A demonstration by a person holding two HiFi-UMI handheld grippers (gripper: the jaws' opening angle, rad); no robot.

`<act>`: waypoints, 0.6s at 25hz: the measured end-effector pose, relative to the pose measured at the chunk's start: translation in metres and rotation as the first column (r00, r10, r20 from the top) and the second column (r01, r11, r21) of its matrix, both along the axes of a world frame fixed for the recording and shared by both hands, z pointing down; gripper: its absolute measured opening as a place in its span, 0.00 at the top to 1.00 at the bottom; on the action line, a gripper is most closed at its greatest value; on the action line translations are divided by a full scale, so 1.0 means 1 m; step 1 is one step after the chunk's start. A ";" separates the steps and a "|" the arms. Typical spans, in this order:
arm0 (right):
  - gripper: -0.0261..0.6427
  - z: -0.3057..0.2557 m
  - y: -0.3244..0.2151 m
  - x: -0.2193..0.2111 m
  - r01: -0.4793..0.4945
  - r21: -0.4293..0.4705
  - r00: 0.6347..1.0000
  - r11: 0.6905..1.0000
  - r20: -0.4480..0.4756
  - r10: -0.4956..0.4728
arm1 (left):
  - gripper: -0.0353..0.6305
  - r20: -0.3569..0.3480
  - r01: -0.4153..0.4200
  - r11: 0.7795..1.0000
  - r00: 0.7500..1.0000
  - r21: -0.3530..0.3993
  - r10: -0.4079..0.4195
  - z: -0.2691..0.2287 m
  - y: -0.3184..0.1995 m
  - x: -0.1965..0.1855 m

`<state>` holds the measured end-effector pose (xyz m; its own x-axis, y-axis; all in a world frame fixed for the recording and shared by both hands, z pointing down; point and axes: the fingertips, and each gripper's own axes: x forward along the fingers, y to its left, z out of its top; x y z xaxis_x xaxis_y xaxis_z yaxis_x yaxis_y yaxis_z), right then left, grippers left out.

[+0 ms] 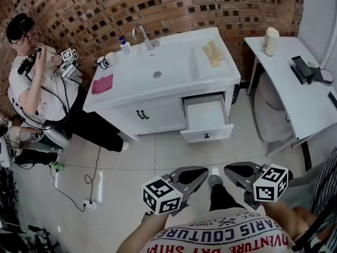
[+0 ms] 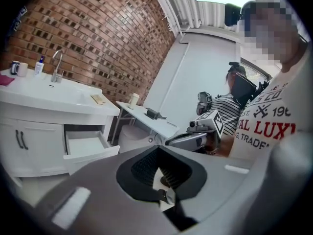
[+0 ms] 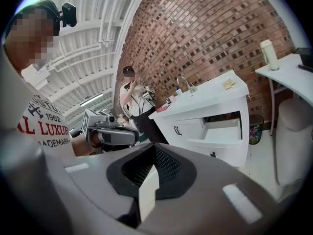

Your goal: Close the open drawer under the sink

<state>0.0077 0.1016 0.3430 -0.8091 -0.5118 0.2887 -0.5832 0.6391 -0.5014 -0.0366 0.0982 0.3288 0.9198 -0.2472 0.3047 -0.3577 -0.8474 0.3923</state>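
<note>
The white sink cabinet (image 1: pixel 158 62) stands against the brick wall. Its lower right drawer (image 1: pixel 206 121) is pulled out and looks empty, with a small dark knob (image 1: pixel 206 136) on its front. The drawer also shows in the left gripper view (image 2: pixel 85 146) and the right gripper view (image 3: pixel 222 133). Both grippers hang low in front of my body, well short of the cabinet. My left gripper (image 1: pixel 202 174) (image 2: pixel 161 173) is shut and holds nothing. My right gripper (image 1: pixel 231 172) (image 3: pixel 154 173) is shut and empty too. Their tips point toward each other.
A white table (image 1: pixel 284 73) with a covered seat (image 1: pixel 271 115) under it stands right of the cabinet. A person (image 1: pixel 37 83) sits at the left with other grippers. Cables (image 1: pixel 89 183) trail on the tiled floor. A pink cloth (image 1: pixel 101 83) lies on the counter.
</note>
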 end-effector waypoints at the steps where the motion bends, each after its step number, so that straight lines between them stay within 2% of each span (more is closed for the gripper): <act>1: 0.95 0.001 -0.021 0.005 -0.004 -0.005 1.000 1.000 0.000 0.004 | 0.97 0.002 0.005 1.000 1.000 -0.007 -0.005 0.001 -0.021 0.003; 4: 0.95 0.007 -0.065 0.018 -0.017 -0.041 1.000 0.999 -0.009 0.017 | 0.97 0.007 0.017 0.999 1.000 -0.051 -0.016 0.007 -0.065 0.010; 8: 0.95 0.026 -0.095 0.035 -0.043 -0.113 0.999 0.993 -0.022 0.041 | 0.97 0.014 0.029 0.993 1.000 -0.117 -0.028 0.015 -0.099 0.017; 15: 0.95 0.120 -0.132 0.046 -0.063 -0.250 0.996 0.966 -0.078 0.044 | 0.97 0.041 0.051 0.976 0.998 -0.211 -0.043 0.062 -0.134 0.014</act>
<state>0.0537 -0.0300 0.4630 -0.7551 -0.4569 0.4701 -0.6533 0.4643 -0.5981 -0.0225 -0.0359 0.3904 0.8963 -0.2158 0.3874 -0.4120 -0.7284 0.5474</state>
